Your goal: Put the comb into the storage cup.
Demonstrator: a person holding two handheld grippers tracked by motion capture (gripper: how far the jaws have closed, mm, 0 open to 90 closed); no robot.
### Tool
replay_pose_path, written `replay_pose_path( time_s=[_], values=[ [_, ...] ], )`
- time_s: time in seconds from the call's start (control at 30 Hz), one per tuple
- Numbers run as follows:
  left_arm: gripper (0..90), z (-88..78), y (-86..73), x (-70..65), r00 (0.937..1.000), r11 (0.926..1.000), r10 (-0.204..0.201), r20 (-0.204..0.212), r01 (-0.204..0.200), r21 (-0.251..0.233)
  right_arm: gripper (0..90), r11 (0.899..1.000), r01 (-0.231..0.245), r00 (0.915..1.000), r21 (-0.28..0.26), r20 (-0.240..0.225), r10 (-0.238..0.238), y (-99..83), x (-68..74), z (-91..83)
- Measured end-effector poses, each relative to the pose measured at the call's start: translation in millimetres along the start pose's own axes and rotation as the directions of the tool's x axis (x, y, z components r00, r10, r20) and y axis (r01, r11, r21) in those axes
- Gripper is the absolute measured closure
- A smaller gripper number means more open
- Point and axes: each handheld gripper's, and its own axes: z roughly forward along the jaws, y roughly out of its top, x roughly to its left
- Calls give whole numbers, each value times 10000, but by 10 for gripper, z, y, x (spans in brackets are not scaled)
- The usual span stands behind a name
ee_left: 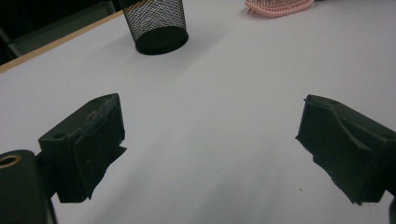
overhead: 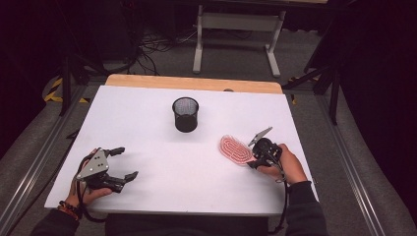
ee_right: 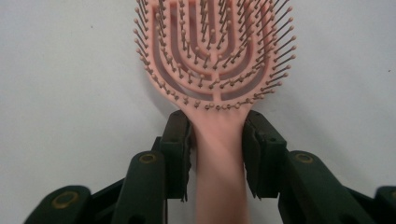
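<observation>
Right gripper (ee_right: 217, 154) pinches pink hairbrush (ee_right: 215, 70) at handle neck; left gripper (ee_left: 210, 154) gapes wide, holding nothing. Risk: head-heavy brush pivots in the narrow grip when lifted toward mesh cup (overhead: 185, 114).

White table (overhead: 147, 123) with wooden far edge bears a black mesh cup (overhead: 185, 114), upright; pink hairbrush (overhead: 235, 149) lies bristles up, near the cup
</observation>
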Motion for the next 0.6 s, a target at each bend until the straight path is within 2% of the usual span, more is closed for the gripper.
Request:
replay_pose_path(
  time_s=[0.17, 0.27, 0.4, 0.43, 0.47, 0.5, 0.53, 0.57, 0.6],
  values=[
    [80, 9, -1, -4, 10000, 10000, -17, 63, 17, 31, 688, 9995, 122, 9998, -286, -138, -126, -39, -2, -5],
    [80, 7, 3, -7, 10000, 10000, -6, 63, 6, 35, 694, 9979, 260, 9997, -592, 46, -258, -60, 26, -10],
    [80, 5, 2, -3, 10000, 10000, -30, 43, 30, 33, 696, 9945, 186, 9997, -1035, 172, -169, -86, 27, 0],
    [80, 3, 2, -2, 10000, 10000, -37, 43, 37, 21, 696, 9905, 113, 9991, -1368, 413, -57, -91, 25, -12],
    [80, 0, 1, -1, 10000, 10000, -44, 34, 44, 13, 696, 9884, 49, 9990, -1516, 436, 17, -95, 19, -24],
    [80, -6, 1, 4, 10000, 10000, -44, -4, 44, 3, 696, 9780, -28, 9982, -2086, 578, 152, -105, 19, -65],
    [80, -6, 1, 4, 10000, 10000, -44, -4, 44, 3, 696, 9780, -28, 9982, -2086, 578, 152, -105, 19, -65],
    [80, -10, 2, 4, 10000, 10000, -59, -13, 59, -17, 696, 9736, -118, 9977, -2277, 623, 267, -109, 16, -84],
    [81, -12, 4, 3, 10000, 10000, -54, -18, 54, -29, 696, 9628, -55, 9953, -2701, 912, 313, -114, 20, -117]
  ],
)
